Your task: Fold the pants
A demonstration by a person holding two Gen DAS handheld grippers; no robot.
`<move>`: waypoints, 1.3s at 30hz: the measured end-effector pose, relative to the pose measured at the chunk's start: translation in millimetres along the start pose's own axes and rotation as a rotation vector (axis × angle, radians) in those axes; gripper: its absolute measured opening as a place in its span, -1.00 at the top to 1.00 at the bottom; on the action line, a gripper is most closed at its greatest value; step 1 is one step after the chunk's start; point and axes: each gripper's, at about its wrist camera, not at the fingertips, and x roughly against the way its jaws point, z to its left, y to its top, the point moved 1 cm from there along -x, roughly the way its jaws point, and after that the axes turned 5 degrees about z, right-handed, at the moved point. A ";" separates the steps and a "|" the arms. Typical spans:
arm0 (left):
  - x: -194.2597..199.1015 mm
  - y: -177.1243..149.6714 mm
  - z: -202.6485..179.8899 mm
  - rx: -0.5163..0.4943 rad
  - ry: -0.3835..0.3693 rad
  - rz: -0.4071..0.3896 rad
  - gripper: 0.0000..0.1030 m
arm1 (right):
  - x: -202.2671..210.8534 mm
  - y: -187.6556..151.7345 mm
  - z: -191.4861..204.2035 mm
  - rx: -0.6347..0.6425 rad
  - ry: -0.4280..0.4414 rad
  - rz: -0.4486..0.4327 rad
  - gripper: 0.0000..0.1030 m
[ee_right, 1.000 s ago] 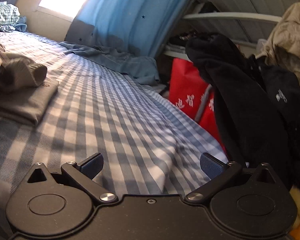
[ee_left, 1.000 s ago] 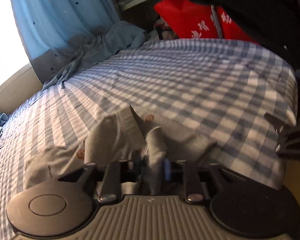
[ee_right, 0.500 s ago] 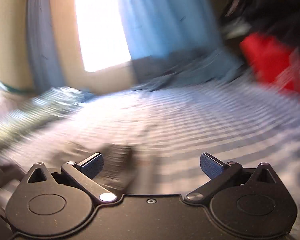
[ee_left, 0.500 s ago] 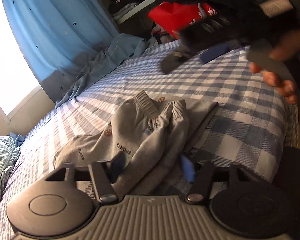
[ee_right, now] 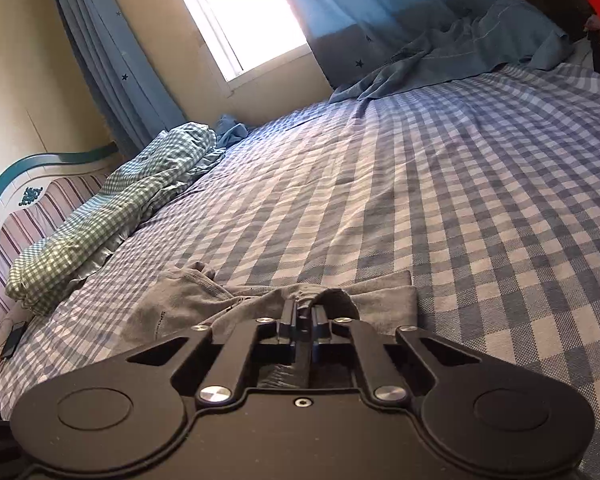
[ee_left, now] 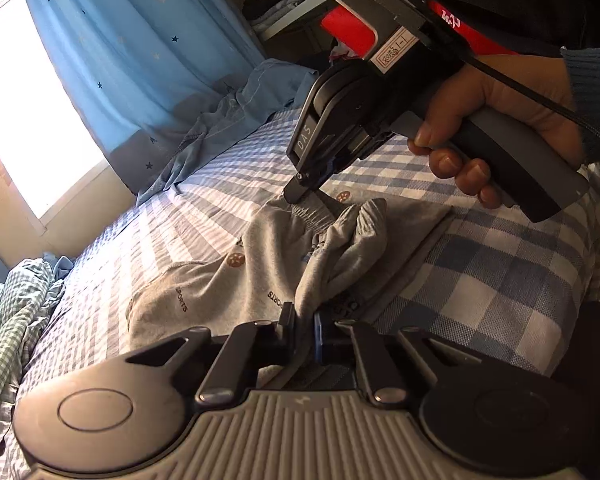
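Grey pants (ee_left: pixel 260 268) with "SPORTS" print lie bunched on the blue checked bed (ee_left: pixel 500 280). My left gripper (ee_left: pixel 305 330) is shut on a near fold of the pants. My right gripper (ee_left: pixel 300 192), held by a hand, comes in from the upper right and pinches the ribbed waistband at the far side. In the right wrist view the right gripper (ee_right: pixel 302 320) is shut on a grey fold of the pants (ee_right: pixel 188 300).
A dark grey folded cloth (ee_left: pixel 416 236) lies under the pants' right side. A crumpled blue cloth (ee_left: pixel 228 120) lies by the curtain. A green checked quilt (ee_right: pixel 112 208) lies along the headboard. A red bag (ee_left: pixel 352 32) stands beyond the bed.
My left gripper opened, then shut again on a pants fold. My right gripper swung across from the bed's edge and shut on the waistband.
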 end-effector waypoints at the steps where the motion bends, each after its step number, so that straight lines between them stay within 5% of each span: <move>1: 2.9 1.5 1.1 0.001 0.002 -0.007 0.85 | 4.8 3.8 2.7 0.010 -0.009 -0.018 0.94; 6: 16.4 12.8 1.5 0.010 -0.025 -0.061 0.85 | 34.9 29.0 8.8 0.058 -0.053 -0.080 0.94; 12: -0.9 8.0 -13.6 -0.009 -0.114 0.002 0.71 | 18.0 11.0 -5.4 0.071 -0.180 0.041 0.79; 15: 10.2 -4.4 -9.9 -0.017 -0.131 -0.026 0.19 | 25.3 -9.5 -6.2 0.079 -0.268 0.027 0.35; 17: 22.2 -10.6 -0.7 -0.008 -0.128 -0.051 -0.34 | 43.5 -19.6 -0.5 0.081 -0.266 -0.024 -0.17; 19: 33.1 -16.9 18.8 0.058 -0.138 -0.053 -0.41 | 60.2 -29.3 10.5 0.090 -0.292 -0.083 -0.62; 23: 32.6 -25.4 68.9 0.307 -0.029 -0.025 -0.95 | 68.2 -48.4 37.4 0.138 -0.361 -0.144 -0.88; 28: 3.8 -56.1 120.4 0.558 0.187 0.137 -0.92 | 50.2 -82.5 63.5 0.295 -0.537 -0.164 -0.94; 30: -7.2 -77.2 130.4 0.605 0.169 0.226 -0.66 | 41.5 -96.9 59.7 0.317 -0.625 -0.129 -0.94; 34: 4.4 -115.7 143.2 0.763 0.022 0.230 -0.61 | 49.1 -119.4 39.3 0.196 -0.595 -0.107 -0.99; 39: 25.7 -130.6 123.1 0.671 0.059 0.221 -0.62 | 60.0 -132.9 30.3 0.123 -0.614 -0.118 -0.98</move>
